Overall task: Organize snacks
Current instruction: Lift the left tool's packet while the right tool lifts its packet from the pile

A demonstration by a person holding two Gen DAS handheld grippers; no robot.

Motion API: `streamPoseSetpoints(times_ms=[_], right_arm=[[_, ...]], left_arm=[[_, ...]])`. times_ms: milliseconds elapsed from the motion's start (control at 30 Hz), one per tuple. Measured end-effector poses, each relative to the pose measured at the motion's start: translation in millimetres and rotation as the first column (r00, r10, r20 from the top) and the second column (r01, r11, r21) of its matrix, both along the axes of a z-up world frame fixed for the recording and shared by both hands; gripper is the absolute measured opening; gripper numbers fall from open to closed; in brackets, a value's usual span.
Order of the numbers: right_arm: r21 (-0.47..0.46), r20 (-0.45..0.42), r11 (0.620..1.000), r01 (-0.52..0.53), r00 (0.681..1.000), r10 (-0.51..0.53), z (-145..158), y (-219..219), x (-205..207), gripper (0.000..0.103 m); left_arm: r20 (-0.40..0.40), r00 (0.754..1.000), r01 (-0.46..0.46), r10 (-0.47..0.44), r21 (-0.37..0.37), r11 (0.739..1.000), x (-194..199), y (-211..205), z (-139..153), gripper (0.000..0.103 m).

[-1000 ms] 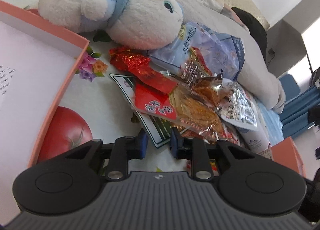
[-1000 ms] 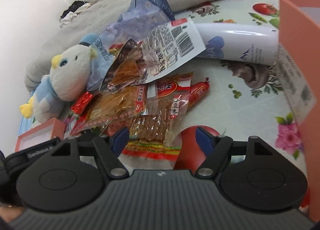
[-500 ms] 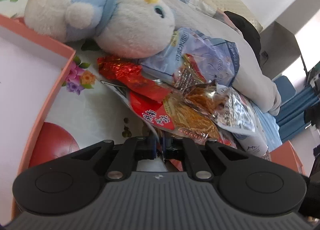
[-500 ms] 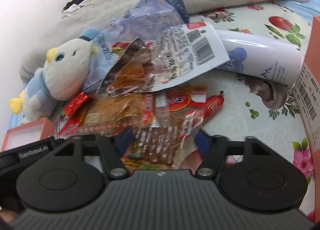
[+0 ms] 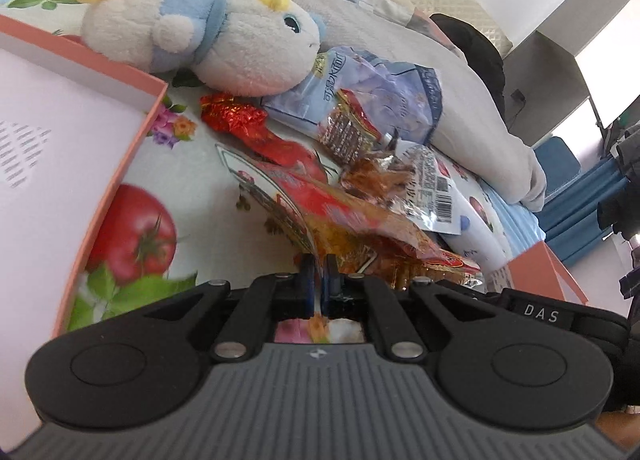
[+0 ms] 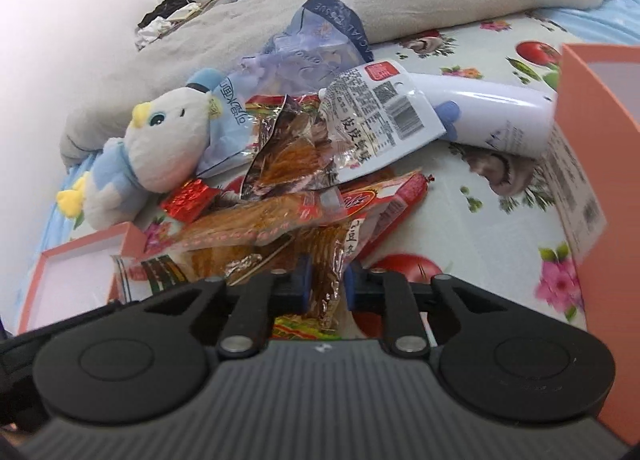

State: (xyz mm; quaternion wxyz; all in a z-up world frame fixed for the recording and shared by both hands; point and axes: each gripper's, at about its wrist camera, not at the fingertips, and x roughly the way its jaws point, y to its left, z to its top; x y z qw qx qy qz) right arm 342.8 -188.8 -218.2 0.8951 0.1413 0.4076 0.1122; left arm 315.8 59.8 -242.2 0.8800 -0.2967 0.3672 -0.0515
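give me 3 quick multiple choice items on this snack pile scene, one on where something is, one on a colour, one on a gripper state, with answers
1. Where does the plush toy lie?
A. at the pile's left edge, right wrist view
B. inside the box
C. on the white bottle

2. What colour are the rims of the boxes?
A. green
B. salmon pink
C. black

3. How is the right gripper?
A. wide open over bare cloth
B. out of view
C. shut on a clear snack packet

Answers:
1 A, the toy rests against the blue packet left of the snacks.
2 B, the box edge beside the tomato print is salmon pink.
3 C, the snack packet is pinched between its blue pads.
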Motion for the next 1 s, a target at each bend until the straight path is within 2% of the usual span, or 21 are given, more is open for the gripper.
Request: streamPoseSetpoints(times_ms=[233,533,800,933,1000], right_arm=[[0.017,-0.025,1.000,0.006,1.000,-0.005,2,-15,-45,0.011],[0.009,-0.040,1.000,0.003,0.999,-0.002,4,-28,-100,0.010],[0.042,-0.102,0.999,-0.032,0.994,0.037,-1,-31,-141,0.011],[0.027,-0.132,1.000,-0.014,0.991,0.017,-9,-35,-150,0.016],[-0.001,-0.132,1.000,-0.010,0.991,0.010,-9,-36,-153,0.018]], left_arm=[[-0.005,1.000,0.009,-0.009,0.018,1.000,-47,0,13,0.003],[-0.044,0.999,0.015,-0.013,0.038,0.999,-107,3,14,0.002],[-0.118,0.991,0.064,-0.059,0.042,0.997,-161,-2,12,0.002],[-0.151,0.985,0.089,-0.080,0.050,0.995,-181,-2,11,0.003],[-0.162,0.979,0.133,-0.124,0.047,0.990,-189,-5,14,0.003]])
